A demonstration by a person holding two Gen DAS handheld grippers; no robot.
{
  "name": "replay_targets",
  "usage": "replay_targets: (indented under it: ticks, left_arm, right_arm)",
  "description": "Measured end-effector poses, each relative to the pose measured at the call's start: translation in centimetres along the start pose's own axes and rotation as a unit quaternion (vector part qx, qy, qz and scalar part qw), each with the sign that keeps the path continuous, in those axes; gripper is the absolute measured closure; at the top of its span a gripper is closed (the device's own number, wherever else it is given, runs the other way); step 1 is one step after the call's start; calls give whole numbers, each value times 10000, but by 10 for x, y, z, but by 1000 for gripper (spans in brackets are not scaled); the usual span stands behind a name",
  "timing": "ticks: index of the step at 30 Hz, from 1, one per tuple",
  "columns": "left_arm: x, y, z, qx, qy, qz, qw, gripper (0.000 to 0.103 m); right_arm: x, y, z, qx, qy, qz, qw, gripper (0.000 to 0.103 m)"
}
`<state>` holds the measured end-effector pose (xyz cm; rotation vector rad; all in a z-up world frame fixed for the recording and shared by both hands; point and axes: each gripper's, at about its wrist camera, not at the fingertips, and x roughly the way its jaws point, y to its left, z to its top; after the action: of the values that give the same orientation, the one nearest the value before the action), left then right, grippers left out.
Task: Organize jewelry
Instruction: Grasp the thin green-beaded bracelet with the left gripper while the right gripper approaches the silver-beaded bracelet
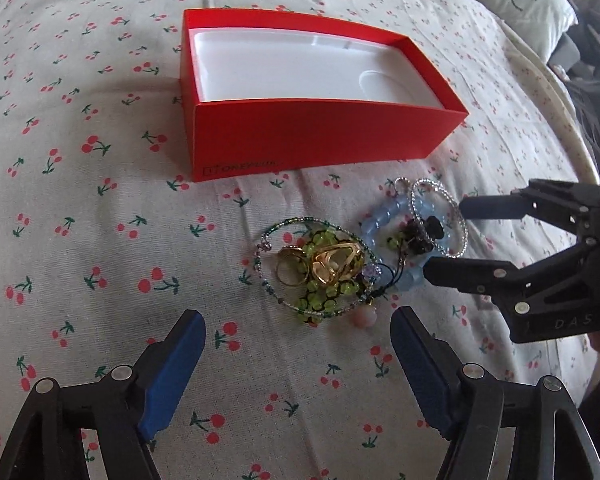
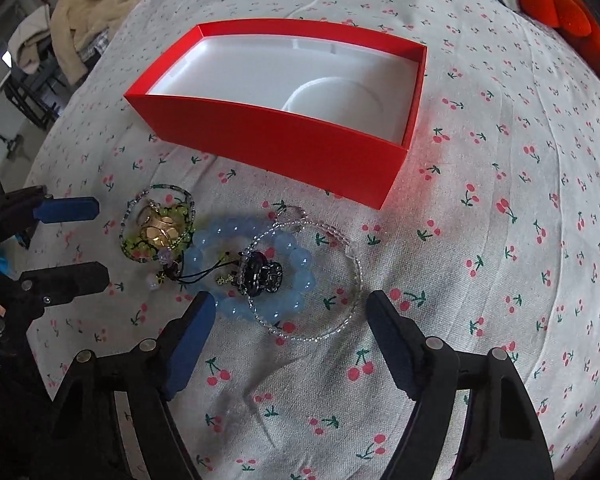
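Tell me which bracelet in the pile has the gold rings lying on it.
The green bead bracelet, at the left end of the pile. The gold rings rest on it; the blue bead bracelet carries a black charm instead.

A bright red box (image 1: 316, 136) with a white liner (image 1: 296, 68) sits on a pale cloth (image 1: 80, 200) printed with red cherries on green stems. Nearby lie translucent blue beads (image 2: 296, 264), lime-green beads (image 1: 332, 288), gold rings (image 1: 332, 264) and a clear glittering strand (image 2: 340, 320). Blue pads (image 1: 172, 376) line black grippers.
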<state>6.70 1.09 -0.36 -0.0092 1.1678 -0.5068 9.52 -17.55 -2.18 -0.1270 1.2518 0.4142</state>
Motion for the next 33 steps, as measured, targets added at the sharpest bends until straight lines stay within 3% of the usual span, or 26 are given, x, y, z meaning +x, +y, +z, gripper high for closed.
replay_targets:
  ticks: [5, 7, 10, 20, 29, 33]
  left_arm:
    - [11, 0, 4, 4, 146, 29, 9999, 23]
    - [14, 1, 6, -16, 150, 27, 9999, 23]
    - [16, 2, 11, -47, 138, 21, 9999, 23]
    - [28, -12, 13, 434, 166, 289, 9985, 23]
    - [39, -22, 19, 685, 114, 558, 9960, 23]
    - [39, -28, 19, 796, 4, 728, 9942, 36]
  right_arm:
    - [2, 1, 4, -70, -40, 39, 10000, 34]
    - [2, 2, 5, -92, -56, 98, 9999, 43]
    - [3, 2, 5, -60, -68, 136, 9999, 45]
    - [-18, -6, -7, 16, -180, 50, 9998, 46]
    - [-21, -10, -7, 297, -202, 270, 9990, 46]
    - [-24, -14, -4, 429, -262, 360, 9981, 46]
